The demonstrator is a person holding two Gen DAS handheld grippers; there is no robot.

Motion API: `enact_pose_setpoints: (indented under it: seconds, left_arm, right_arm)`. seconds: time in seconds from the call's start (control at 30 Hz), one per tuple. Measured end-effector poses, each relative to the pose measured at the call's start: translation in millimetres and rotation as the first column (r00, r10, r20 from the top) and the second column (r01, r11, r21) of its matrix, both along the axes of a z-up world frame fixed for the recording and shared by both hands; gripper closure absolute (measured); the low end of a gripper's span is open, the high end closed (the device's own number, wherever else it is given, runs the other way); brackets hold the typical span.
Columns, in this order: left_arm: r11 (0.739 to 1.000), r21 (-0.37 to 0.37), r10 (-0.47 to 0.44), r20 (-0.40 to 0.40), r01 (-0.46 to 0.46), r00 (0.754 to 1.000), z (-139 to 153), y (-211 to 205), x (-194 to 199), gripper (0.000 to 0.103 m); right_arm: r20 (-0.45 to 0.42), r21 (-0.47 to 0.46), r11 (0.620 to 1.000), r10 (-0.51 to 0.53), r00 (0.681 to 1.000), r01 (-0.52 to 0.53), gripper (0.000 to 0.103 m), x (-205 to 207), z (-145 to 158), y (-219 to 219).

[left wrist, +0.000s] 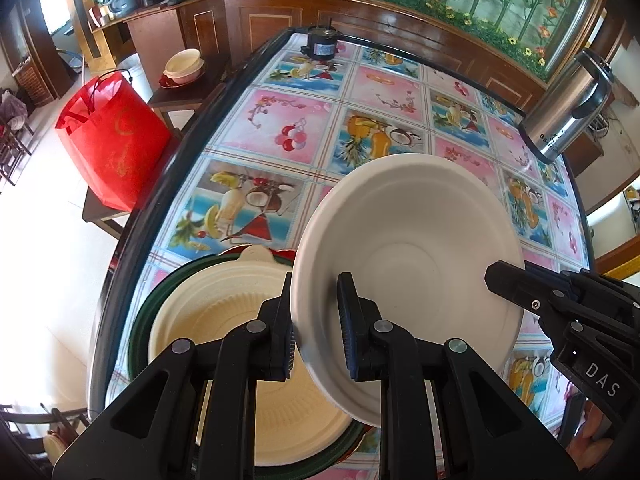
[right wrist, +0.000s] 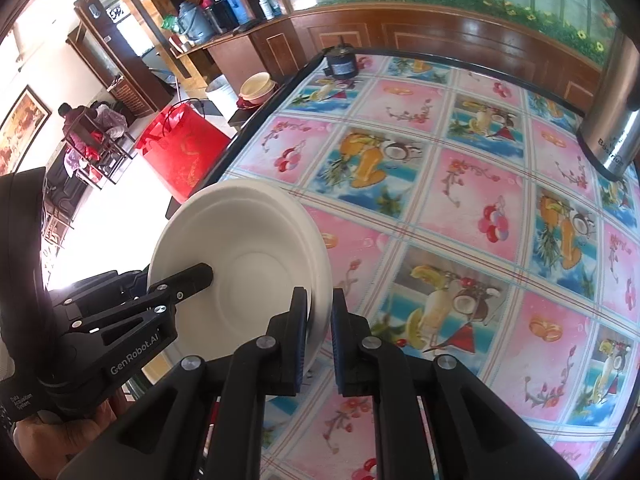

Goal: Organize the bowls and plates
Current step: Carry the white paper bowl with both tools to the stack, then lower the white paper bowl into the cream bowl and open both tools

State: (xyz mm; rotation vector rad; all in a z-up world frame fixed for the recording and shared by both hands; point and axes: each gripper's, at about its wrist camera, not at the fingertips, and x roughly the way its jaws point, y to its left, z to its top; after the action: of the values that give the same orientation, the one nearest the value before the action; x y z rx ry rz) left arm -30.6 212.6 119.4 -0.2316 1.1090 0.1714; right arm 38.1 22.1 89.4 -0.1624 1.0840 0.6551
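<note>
Claws, left [left wrist: 316, 320] and right [right wrist: 320, 332], both clamp the white bowl [left wrist: 408, 248] by opposite rims. Cream bowl [left wrist: 240, 320] sits below-left of the left claw, nearer it.

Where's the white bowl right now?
The white bowl hangs tilted above the table, pinched at opposite rims by the left gripper and right gripper, beside the cream plate.

1. White bowl [left wrist: 416, 248]: plain, round and shallow, with a stepped inner wall and flat base; tilted on edge, raised above the floral tablecloth [left wrist: 280, 128].
2. Cream bowl [left wrist: 224, 312]: ribbed inner wall, small rim tab; upright, nested in a dark green plate [left wrist: 140, 320] on the tablecloth's near corner.
</note>
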Motion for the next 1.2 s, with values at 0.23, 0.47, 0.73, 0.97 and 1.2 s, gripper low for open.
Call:
enact_pose_setpoints:
  seconds: [0.23,0.47,0.73,0.97,1.2]
  left_arm:
    - [0.999,0.010,0.045,-0.009,-0.045,0.999,0,31,-30,0.085]
    - [0.997,0.011,0.082,-0.060,-0.081,0.995,-21,51,-56,0.084]
    - [0.996,0.038,0.086,-0.088,-0.083,0.992,-38,53,-63,0.084]
    - [0.996,0.037,0.082,-0.082,-0.079,0.993,-41,54,-65,0.084]
    - [0.995,0.047,0.092,-0.075,-0.089,0.993,-40,53,-66,0.083]
  right_arm:
    - [0.002,-0.009,0.998,0.058,0.998,-0.058,0.092,-24,1,26]
    - [-0.009,-0.052,0.991,0.122,0.992,-0.123,0.090,-43,-16,60]
    - [-0.012,-0.133,0.979,0.157,0.988,-0.157,0.089,-58,-37,82]
    - [0.003,-0.169,0.973,0.159,0.987,-0.157,0.088,-63,-42,85]
    - [0.015,-0.173,0.974,0.153,0.988,-0.148,0.088,-62,-43,86]
